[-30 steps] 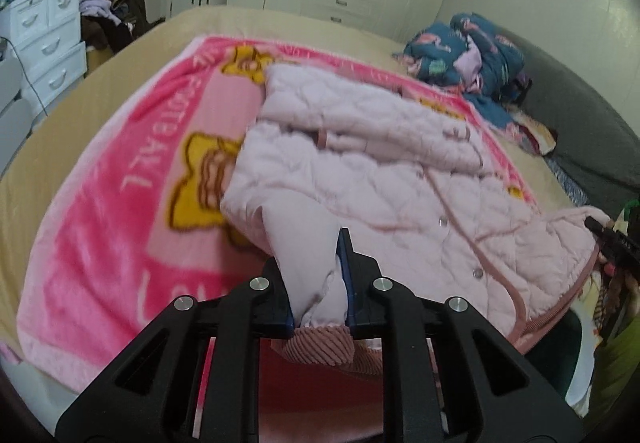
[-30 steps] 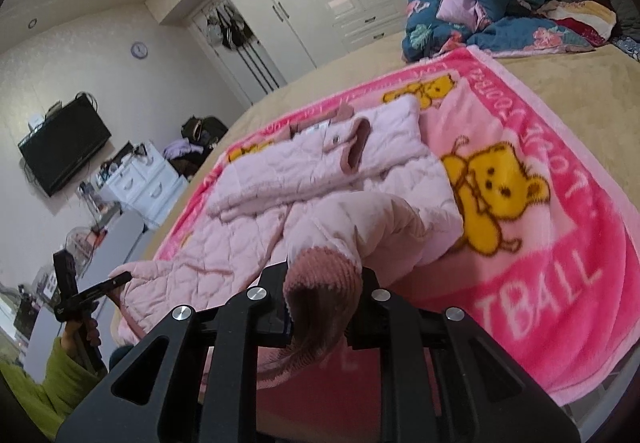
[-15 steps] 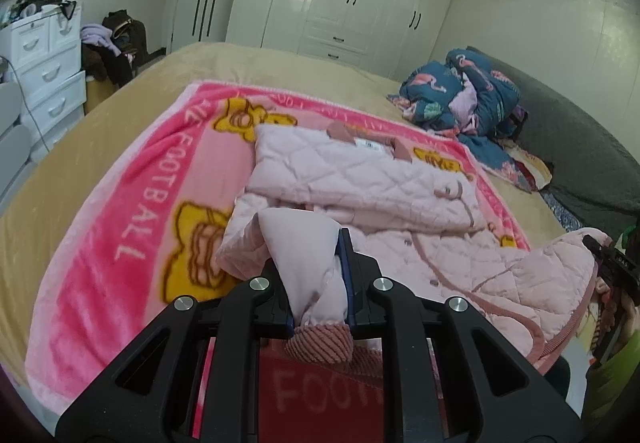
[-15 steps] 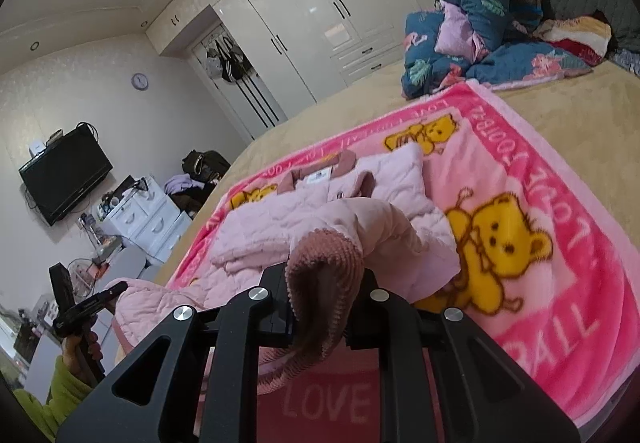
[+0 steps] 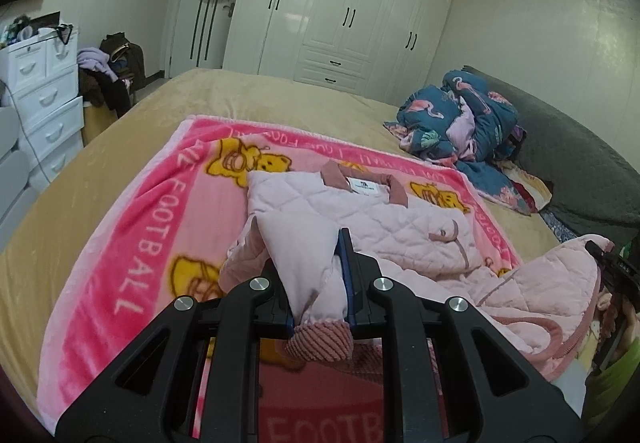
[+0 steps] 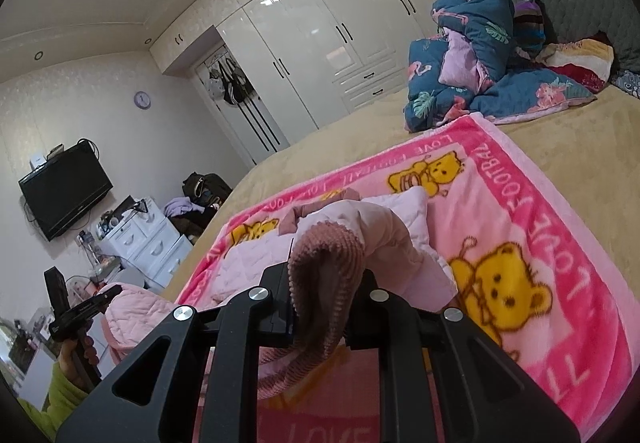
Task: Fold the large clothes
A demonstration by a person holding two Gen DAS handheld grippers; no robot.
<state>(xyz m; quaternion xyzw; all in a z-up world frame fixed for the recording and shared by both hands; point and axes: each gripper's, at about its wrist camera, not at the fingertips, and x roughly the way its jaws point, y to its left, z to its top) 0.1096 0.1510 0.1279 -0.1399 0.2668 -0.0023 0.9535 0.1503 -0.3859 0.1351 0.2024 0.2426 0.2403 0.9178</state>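
1. The left gripper (image 5: pixel 318 317) is clamped on the bottom hem of the pink quilted jacket (image 5: pixel 360 219), its ribbed corduroy trim hanging below the jaws.
2. The right gripper (image 6: pixel 324 317) pinches the other end of that hem, the ribbed trim bunched between the jaws.
3. The jacket's collar end lies ahead of both grippers on the pink bear blanket (image 5: pixel 132 243); the lifted hem appears clear of it.
4. The blanket lies on the tan bed (image 5: pixel 260 95).

Jacket (image 5: pixel 360 219) on blanket (image 5: pixel 152 227) — bedding heap (image 5: pixel 460 123) behind, right.
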